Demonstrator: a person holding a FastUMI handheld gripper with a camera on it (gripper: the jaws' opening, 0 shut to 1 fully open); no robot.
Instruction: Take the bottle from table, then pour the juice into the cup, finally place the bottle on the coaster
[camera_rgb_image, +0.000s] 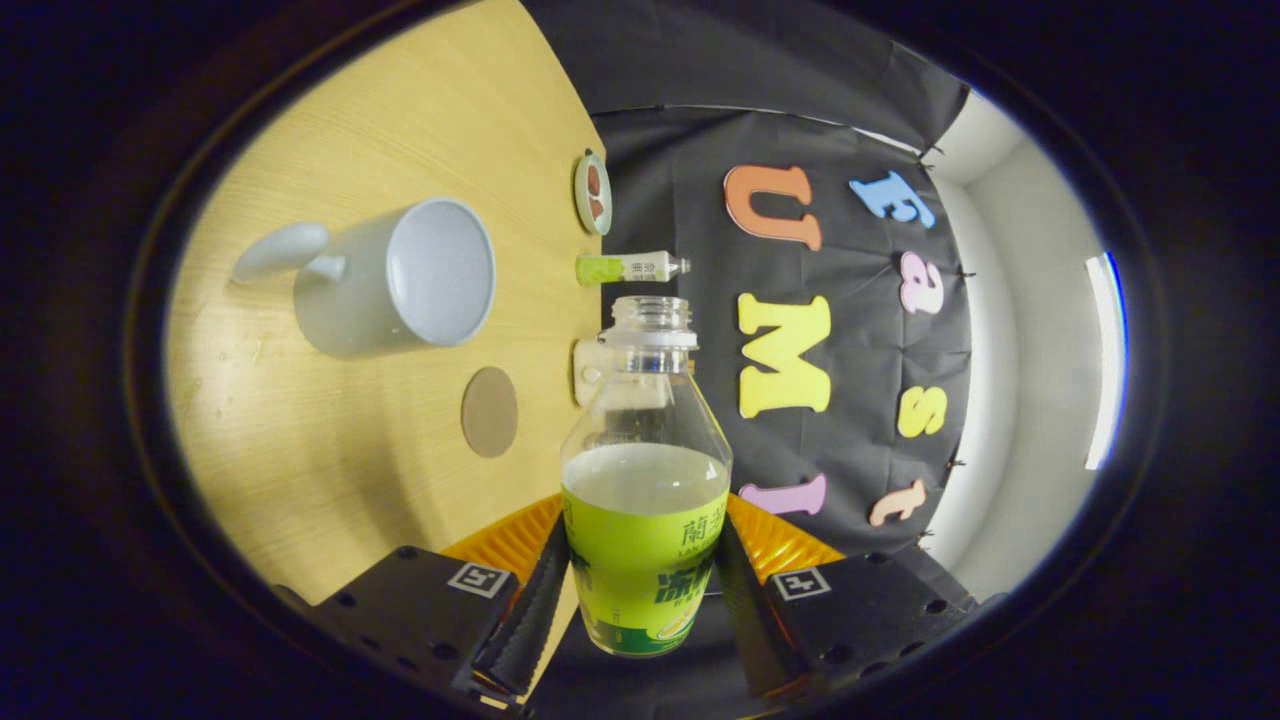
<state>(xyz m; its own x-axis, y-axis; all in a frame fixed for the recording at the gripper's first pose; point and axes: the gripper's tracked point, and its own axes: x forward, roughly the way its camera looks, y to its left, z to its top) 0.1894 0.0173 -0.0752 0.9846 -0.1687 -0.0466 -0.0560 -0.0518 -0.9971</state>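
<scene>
My gripper is shut on a clear bottle with a green label, both fingers pressing on its labelled lower body. The bottle has no cap and holds pale juice up to about its shoulder. The whole view is rolled, so the wooden table stands like a wall beside the bottle. A white cup with a handle stands on the table, its open mouth turned toward the bottle's neck and apart from it. A round brown coaster lies on the table between the cup and my fingers.
Along the table's far edge sit a small round dish, a little green-and-white tube bottle and a white object partly hidden behind the held bottle. The black cloth wall and a white wall stand beyond.
</scene>
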